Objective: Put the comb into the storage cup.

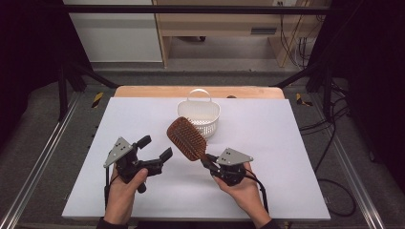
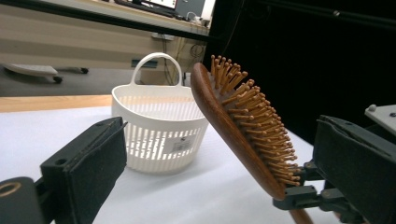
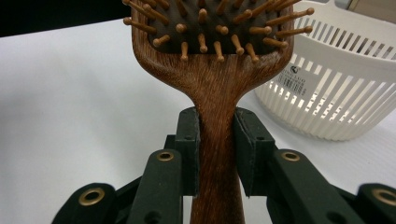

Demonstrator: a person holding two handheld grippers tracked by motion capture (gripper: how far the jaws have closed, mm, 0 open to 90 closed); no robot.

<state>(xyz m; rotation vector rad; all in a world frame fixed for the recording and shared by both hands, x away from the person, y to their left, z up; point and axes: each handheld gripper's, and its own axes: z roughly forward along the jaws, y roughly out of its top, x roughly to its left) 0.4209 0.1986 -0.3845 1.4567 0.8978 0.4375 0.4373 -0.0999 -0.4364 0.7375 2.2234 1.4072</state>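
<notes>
the right hand-held gripper [image 1: 208, 164] holds a wooden hairbrush [image 1: 186, 138] by its handle, with both jaws pressed on the neck just below the head, as the right gripper view shows clearly. the brush is lifted above the white desk [image 1: 267, 138], its head tilted up and toward the white basket [image 1: 199, 116], which stands near the far edge of the desk, just behind the brush. the left hand-held gripper [image 1: 155, 149] is wide and carries nothing; it hovers beside the brush, to its left. i judge that the step in hand is carrying the brush to the basket. the next move calls for raising the head over the rim and lowering the brush inside. the arched handle of the basket [image 2: 157, 68] stands over the far side of the opening and could catch the bristles [image 2: 252, 116], and the brush looks long for the basket, so it may lean out.
</notes>
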